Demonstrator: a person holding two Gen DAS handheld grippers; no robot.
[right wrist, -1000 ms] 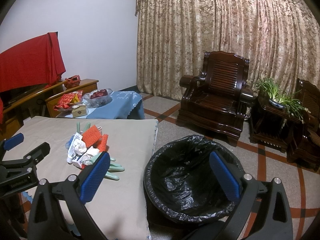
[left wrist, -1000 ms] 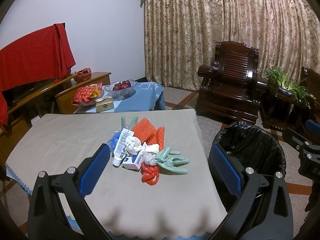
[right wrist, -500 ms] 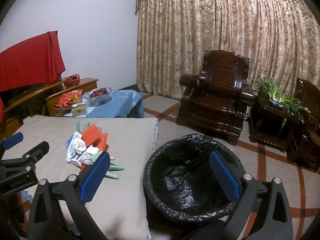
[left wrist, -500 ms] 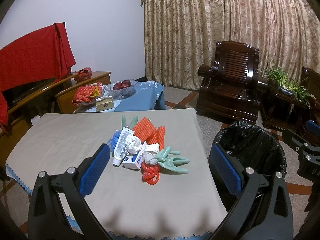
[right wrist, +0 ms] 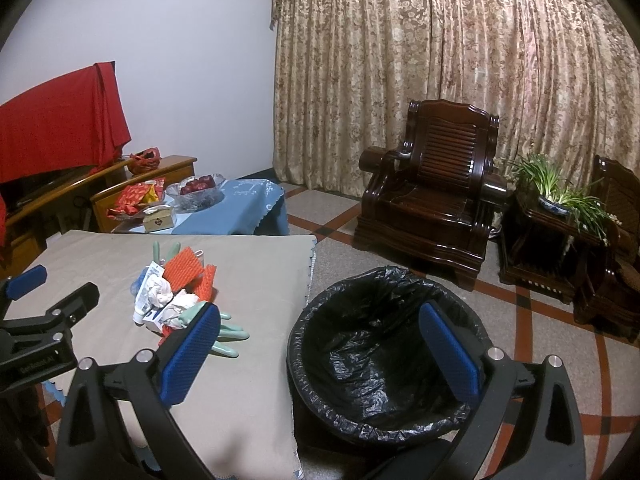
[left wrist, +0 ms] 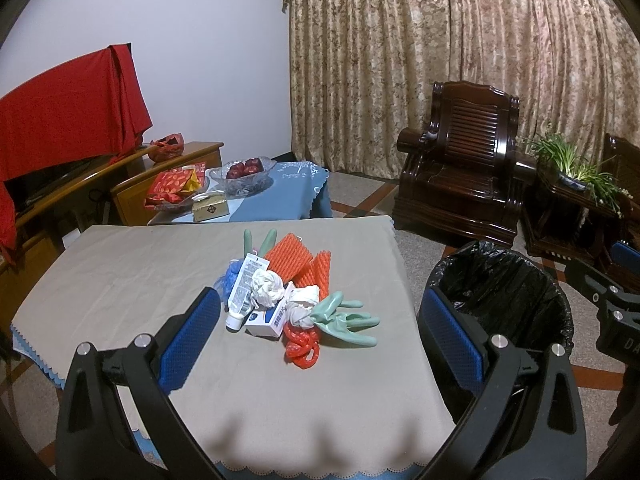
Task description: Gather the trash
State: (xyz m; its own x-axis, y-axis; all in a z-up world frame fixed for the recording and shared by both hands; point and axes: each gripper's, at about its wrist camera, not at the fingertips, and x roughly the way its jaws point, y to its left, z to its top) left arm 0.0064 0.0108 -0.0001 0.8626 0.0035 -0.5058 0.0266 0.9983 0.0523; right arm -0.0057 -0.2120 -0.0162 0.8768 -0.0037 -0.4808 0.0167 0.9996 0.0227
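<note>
We are holding the left gripper (left wrist: 320, 340) wide apart and empty, low in the frame, aiming at the trash pile (left wrist: 296, 292) in the middle of the tablecloth (left wrist: 120, 276). The right gripper (right wrist: 320, 354) is likewise spread and empty over the black-lined bin (right wrist: 384, 344) at lower centre. We are judging everything light: crumpled tissue (left wrist: 266, 288) soft, orange foam netting (left wrist: 288, 254) springy, the green rubber glove (left wrist: 344, 322) limp and best pinched at the palm, the small box (left wrist: 266, 320) stiff, the tube (left wrist: 244, 294) slippery.
</note>
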